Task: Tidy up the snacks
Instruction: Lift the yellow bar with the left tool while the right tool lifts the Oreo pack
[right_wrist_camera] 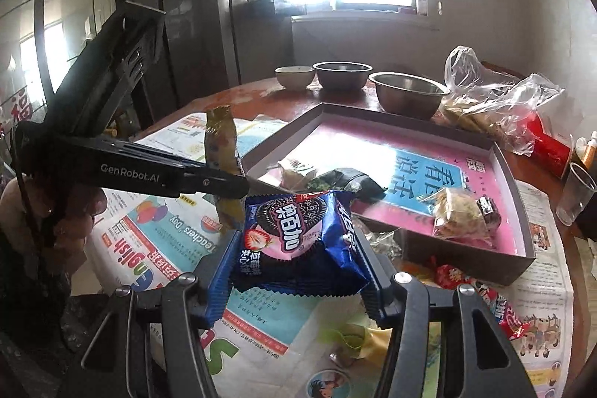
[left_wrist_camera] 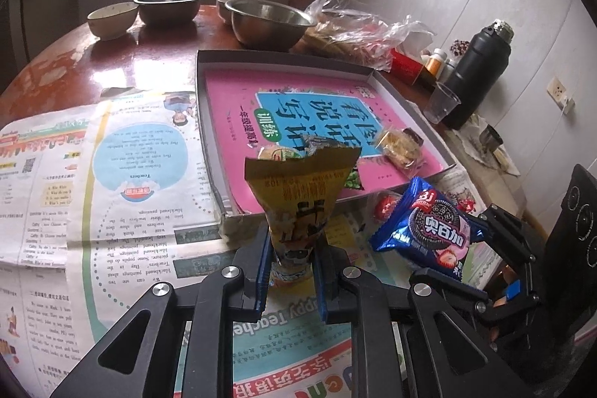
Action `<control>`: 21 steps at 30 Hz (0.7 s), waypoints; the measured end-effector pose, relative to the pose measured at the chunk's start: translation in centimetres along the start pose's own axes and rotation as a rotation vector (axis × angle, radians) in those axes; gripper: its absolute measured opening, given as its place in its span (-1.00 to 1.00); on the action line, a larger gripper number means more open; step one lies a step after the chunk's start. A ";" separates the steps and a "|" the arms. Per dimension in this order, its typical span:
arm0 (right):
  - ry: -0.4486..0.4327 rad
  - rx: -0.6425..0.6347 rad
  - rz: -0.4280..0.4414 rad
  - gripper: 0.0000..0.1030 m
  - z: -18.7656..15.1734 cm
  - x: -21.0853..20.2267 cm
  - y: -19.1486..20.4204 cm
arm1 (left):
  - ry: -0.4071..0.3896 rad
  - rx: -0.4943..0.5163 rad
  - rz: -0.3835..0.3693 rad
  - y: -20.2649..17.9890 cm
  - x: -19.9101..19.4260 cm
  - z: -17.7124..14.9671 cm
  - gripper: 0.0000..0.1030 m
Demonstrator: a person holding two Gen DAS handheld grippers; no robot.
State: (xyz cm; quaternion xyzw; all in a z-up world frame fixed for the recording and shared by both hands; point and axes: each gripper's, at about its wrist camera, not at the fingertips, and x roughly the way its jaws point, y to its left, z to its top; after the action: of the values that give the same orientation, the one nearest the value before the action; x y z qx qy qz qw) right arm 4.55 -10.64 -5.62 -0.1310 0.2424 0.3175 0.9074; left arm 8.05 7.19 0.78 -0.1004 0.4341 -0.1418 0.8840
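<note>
Left hand-held gripper (left_wrist_camera: 291, 271) clamps torn yellow snack packet (left_wrist_camera: 302, 196) upright; right hand-held gripper (right_wrist_camera: 298, 271) grips blue cookie pack (right_wrist_camera: 298, 241).

Newspapers (left_wrist_camera: 123, 174) cover the lower left of the reddish counter (left_wrist_camera: 149, 55). At the upper middle stand a ceramic bowl (left_wrist_camera: 112, 19) and two steel bowls (left_wrist_camera: 169, 4), the nearer one (left_wrist_camera: 268, 21) beside a crumpled plastic bag (left_wrist_camera: 358, 25). At right, a black flask (left_wrist_camera: 479, 69) rises behind a clear cup (left_wrist_camera: 444, 107).
</note>
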 end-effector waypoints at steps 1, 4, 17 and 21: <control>-0.003 0.004 0.000 0.12 0.0 -0.1 -0.1 | -0.005 -0.002 -0.002 -0.1 -0.2 0.1 -0.61; -0.016 0.012 -0.008 0.12 0.2 -0.5 -0.5 | -0.020 0.000 -0.005 -0.4 -0.6 0.4 -0.61; -0.060 0.051 -0.035 0.12 1.1 -1.4 -2.5 | -0.068 0.012 -0.016 -2.3 -1.3 2.3 -0.61; -0.075 0.060 -0.045 0.12 1.4 -1.8 -3.2 | -0.081 0.016 -0.015 -2.8 -1.3 2.9 -0.61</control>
State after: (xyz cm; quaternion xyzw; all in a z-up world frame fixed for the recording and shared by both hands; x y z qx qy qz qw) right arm 5.82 -13.45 -3.20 -0.0972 0.2147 0.2942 0.9262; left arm 9.17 5.14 4.31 -0.1021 0.3959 -0.1475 0.9006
